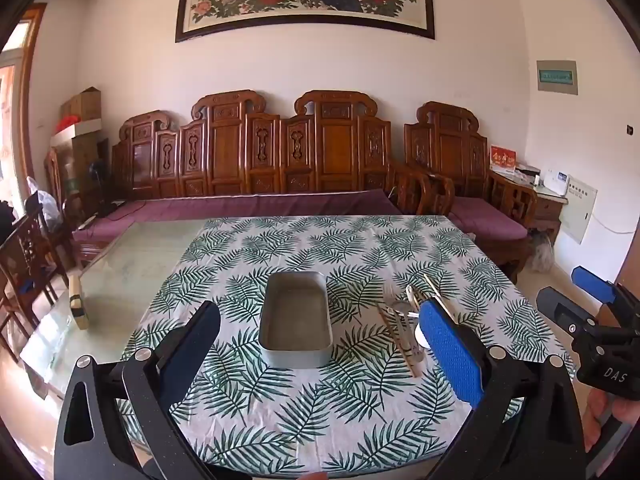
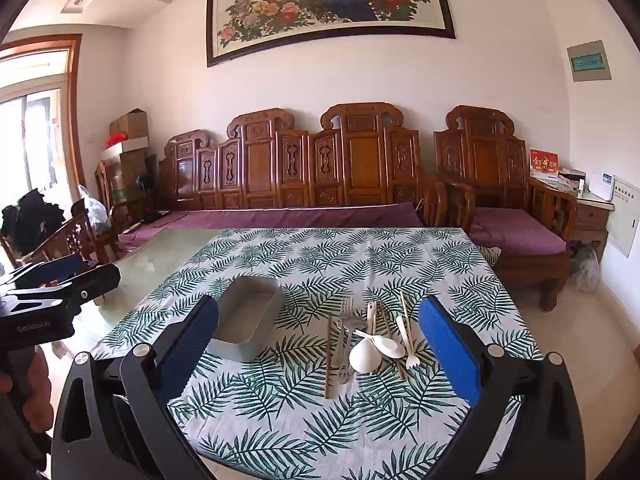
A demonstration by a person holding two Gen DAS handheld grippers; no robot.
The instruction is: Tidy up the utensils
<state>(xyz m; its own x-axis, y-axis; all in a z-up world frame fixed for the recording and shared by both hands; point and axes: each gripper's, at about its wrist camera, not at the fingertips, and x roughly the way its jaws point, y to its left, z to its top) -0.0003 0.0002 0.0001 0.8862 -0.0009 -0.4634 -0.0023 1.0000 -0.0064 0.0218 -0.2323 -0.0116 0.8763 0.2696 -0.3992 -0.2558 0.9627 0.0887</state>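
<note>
A grey metal box (image 1: 295,320) (image 2: 249,322) stands empty on the leaf-print tablecloth (image 1: 320,400) (image 2: 360,260). To its right lies a pile of utensils (image 2: 370,344) (image 1: 404,320): a white soup spoon (image 2: 365,354), a white plastic spoon and fork, a metal fork (image 2: 345,320) and chopsticks (image 2: 329,356). My left gripper (image 1: 324,344) is open, held above the table with the box ahead between its fingers. My right gripper (image 2: 320,344) is open, held above the table with the pile ahead between its fingers. Both are empty.
Left of the cloth the glass tabletop (image 1: 132,264) is bare, with a small wooden block (image 1: 78,300) on it. A carved wooden sofa (image 1: 288,168) stands behind the table, wooden chairs (image 1: 24,264) at the left. The right gripper shows in the left wrist view (image 1: 596,320).
</note>
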